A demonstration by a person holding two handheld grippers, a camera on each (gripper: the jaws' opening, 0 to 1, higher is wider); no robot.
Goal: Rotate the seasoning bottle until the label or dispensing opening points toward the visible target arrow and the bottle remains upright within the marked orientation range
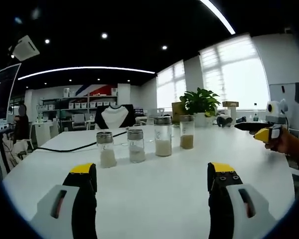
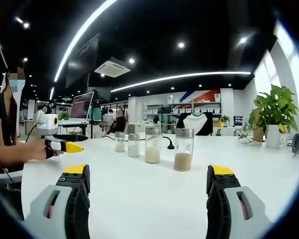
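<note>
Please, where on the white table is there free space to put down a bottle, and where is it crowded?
The white table is bare between the four seasoning bottles and the open left gripper. In the right gripper view, bare room lies in front of the open right gripper, and right of the brown-filled bottle toward the plant. The bottle row itself is crowded.

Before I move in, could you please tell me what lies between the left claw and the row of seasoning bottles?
Only bare white table lies between the open left claw and the four seasoning bottles, in the left gripper view.
</note>
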